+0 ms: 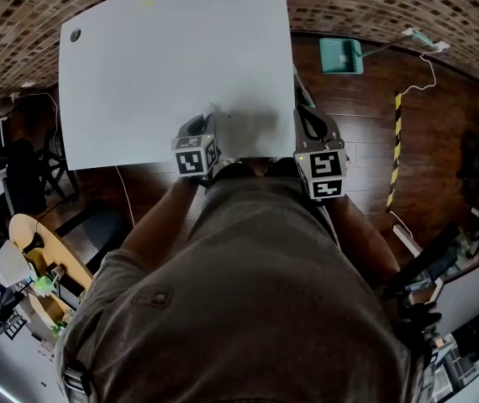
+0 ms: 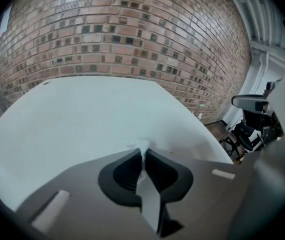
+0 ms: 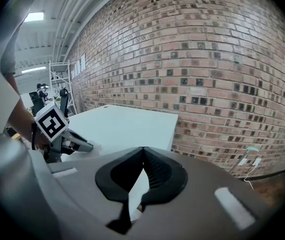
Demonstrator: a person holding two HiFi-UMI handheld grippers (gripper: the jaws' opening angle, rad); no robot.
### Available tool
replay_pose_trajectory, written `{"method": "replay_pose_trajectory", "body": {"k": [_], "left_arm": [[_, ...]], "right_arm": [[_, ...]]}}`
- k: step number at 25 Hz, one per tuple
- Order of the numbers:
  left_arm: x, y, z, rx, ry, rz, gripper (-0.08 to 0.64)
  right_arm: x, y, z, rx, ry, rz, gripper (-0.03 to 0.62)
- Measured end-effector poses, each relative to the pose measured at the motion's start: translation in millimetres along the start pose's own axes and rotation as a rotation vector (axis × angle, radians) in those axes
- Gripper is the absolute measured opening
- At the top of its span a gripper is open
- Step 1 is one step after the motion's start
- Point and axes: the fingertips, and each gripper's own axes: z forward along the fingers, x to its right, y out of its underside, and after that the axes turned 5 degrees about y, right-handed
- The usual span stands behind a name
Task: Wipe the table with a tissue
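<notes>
A white tissue is pinched between the shut jaws of my left gripper, and a small tuft pokes out past the tips. In the head view the left gripper hovers over the near edge of the white table, with the tissue at its tip on the surface. My right gripper is at the table's near right corner, by the edge. Its jaws are shut with nothing between them. The right gripper view shows the left gripper low over the table.
A dark round hole marks the table's far left corner. On the wooden floor to the right lie a teal dustpan and a yellow-black striped strip. A brick wall stands behind the table. Chairs and clutter sit at the left.
</notes>
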Motion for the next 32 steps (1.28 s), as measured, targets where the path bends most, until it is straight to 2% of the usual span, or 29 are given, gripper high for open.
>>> {"method": "replay_pose_trajectory", "body": {"k": [16,25,32], "left_arm": [[-67.1,7.1,-32.5,0.034,-0.097,-0.062,0.023],[-65.0,11.0,-30.0,0.021,-0.091,-0.060,0.023],[-36.1,7.1,-16.7,0.011,-0.047,-0.034,0.023]], "right_arm": [[-45.7,-8.5,18.5,-0.009,-0.059,-0.034,0.014],[-43.3,-3.2,12.0,-0.012,-0.039,-0.018,0.014],[-28.2,2.2,7.2,-0.011,-0.028,-0.007,0.014]]}}
